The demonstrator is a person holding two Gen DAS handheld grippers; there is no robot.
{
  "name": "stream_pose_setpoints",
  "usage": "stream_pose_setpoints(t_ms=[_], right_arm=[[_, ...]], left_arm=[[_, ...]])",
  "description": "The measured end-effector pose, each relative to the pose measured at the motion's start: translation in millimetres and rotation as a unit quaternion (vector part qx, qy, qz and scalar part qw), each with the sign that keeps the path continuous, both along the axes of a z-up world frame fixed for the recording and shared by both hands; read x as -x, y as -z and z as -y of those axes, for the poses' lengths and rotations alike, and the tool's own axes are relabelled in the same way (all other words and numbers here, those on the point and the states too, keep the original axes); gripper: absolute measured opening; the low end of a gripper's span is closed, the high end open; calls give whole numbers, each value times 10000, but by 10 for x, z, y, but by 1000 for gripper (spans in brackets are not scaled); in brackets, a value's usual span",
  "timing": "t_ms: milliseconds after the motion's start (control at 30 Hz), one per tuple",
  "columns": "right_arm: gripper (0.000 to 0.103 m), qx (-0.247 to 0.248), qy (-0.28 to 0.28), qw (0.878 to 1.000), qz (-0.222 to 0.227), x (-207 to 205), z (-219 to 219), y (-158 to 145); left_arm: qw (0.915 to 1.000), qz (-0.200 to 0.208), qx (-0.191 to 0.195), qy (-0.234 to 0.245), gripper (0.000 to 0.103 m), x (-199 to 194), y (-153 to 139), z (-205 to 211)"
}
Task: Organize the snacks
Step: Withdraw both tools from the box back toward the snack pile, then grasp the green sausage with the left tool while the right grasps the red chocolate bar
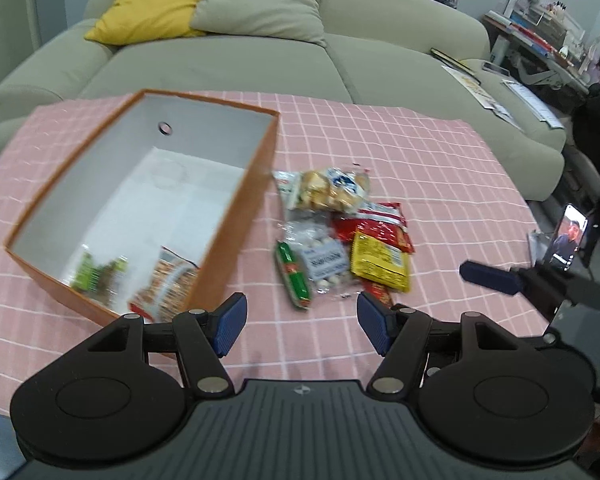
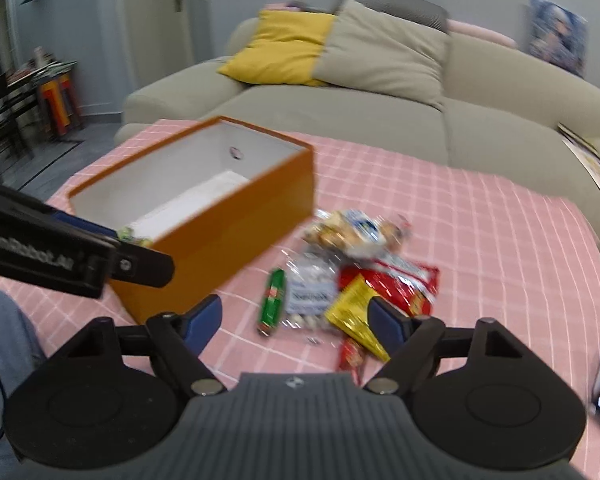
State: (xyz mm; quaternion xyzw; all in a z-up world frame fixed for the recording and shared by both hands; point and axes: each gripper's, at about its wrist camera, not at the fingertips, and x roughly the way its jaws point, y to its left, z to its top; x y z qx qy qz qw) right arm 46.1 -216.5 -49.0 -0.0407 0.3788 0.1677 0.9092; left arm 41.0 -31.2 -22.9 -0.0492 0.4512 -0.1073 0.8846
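Observation:
An orange box [image 1: 244,216] [image 2: 236,236] with a white inside stands on the pink checked tablecloth [image 1: 420,168]. In it lie a green packet [image 1: 98,276] and an orange-patterned packet [image 1: 168,288]. Right of the box is a pile of snacks: a bag of small buns [image 1: 328,188] [image 2: 352,232], a clear bag of white sweets [image 1: 324,258] [image 2: 310,296], a green stick pack [image 1: 292,274] [image 2: 272,300], a red bag [image 1: 374,226] [image 2: 400,284] and a yellow packet [image 1: 380,264] [image 2: 352,312]. My left gripper [image 1: 300,322] is open just in front of the pile. My right gripper [image 2: 296,322] is open, nothing between its pads.
A beige sofa [image 1: 260,60] with a yellow cushion [image 1: 156,0] and a grey cushion [image 1: 260,0] lies behind the table. A phone [image 1: 568,240] stands at the table's right edge. A person sits at a desk far right [image 1: 596,100]. A grey sleeve [image 2: 4,340] shows at left.

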Motion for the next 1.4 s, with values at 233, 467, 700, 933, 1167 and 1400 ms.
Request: stream_pose_setpoints(t_ms=[233, 467, 700, 933, 1167, 1400], right_arm=[[76, 52, 504, 9983, -302, 43, 224, 341], [76, 99, 732, 9957, -550, -65, 341, 580], [63, 113, 670, 9945, -795, -260, 308, 775], [55, 81, 589, 9918, -1128, -515, 235, 955], [48, 0, 594, 9889, -1364, -647, 252, 1066], [29, 24, 536, 9878, -1464, -689, 230, 1126]], left_arm=[[9996, -101, 253, 57, 74, -28, 314, 110], [9992, -311, 248, -92, 66, -177, 594, 181], [9990, -402, 143, -138, 63, -384, 810, 263], [9971, -735, -53, -176, 57, -644, 1074, 312], [9952, -925, -319, -80, 42, -812, 1253, 367], [9950, -979, -206, -26, 28, -889, 1301, 356]])
